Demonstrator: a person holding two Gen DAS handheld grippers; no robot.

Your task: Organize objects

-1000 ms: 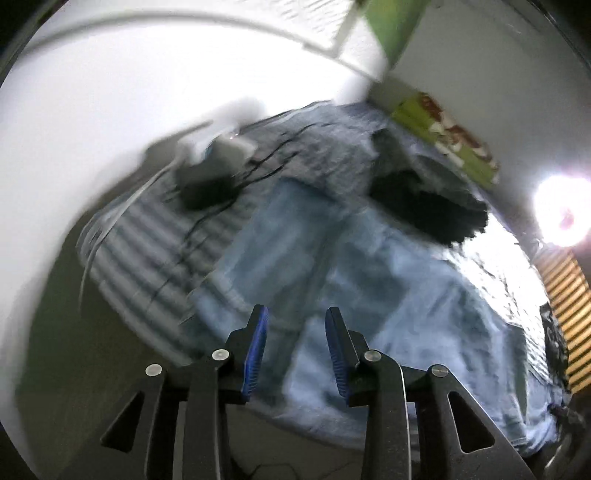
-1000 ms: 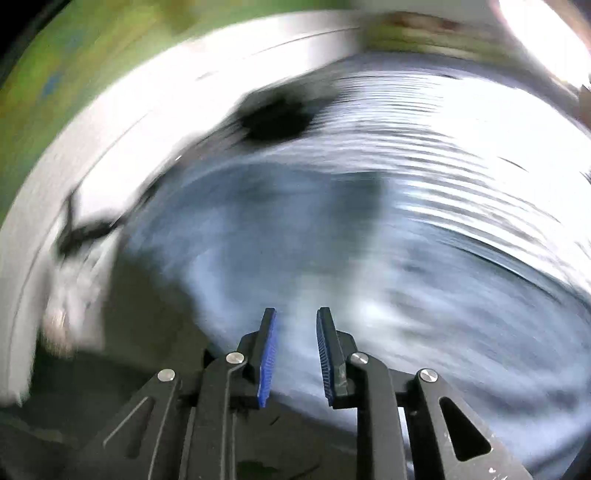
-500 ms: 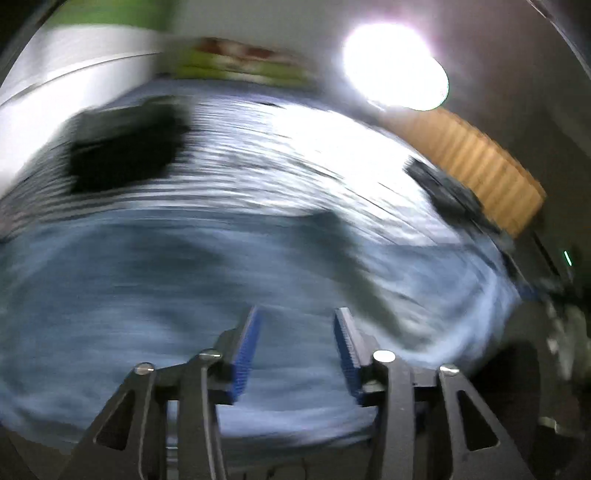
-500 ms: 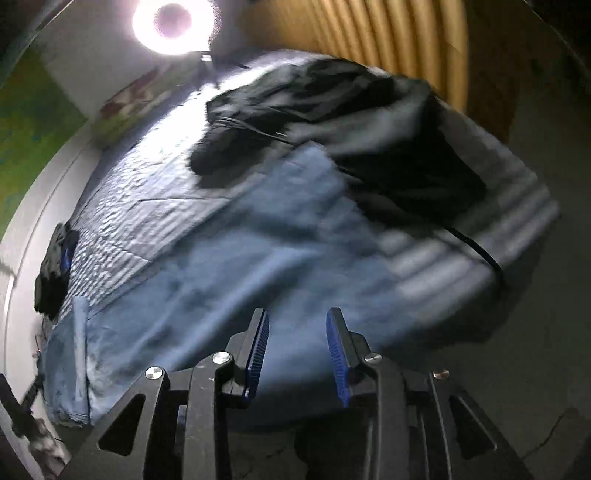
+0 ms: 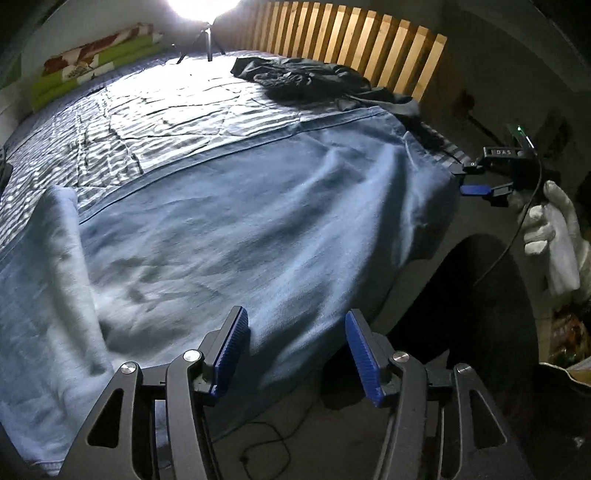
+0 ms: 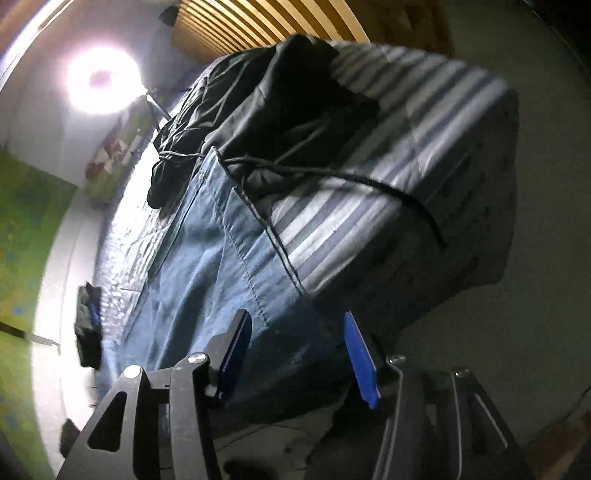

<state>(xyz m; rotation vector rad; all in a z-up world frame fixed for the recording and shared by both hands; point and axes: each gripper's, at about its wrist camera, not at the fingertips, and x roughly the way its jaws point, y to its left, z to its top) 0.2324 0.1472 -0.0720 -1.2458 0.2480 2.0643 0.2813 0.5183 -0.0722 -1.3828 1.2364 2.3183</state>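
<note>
Left gripper [image 5: 295, 347] and right gripper [image 6: 295, 350], jaws opening, nothing gripped; the blue blanket [image 5: 258, 221] hangs over the bed edge just ahead of both. Beyond it, striped bedsheet [image 5: 166, 110]; farther, dark clothing [image 5: 306, 79] before the slatted headboard [image 5: 369, 44].

Slatted wooden headboard [image 5: 369, 48], bright lamp [image 5: 201, 5], striped bed [image 5: 166, 107]
</note>
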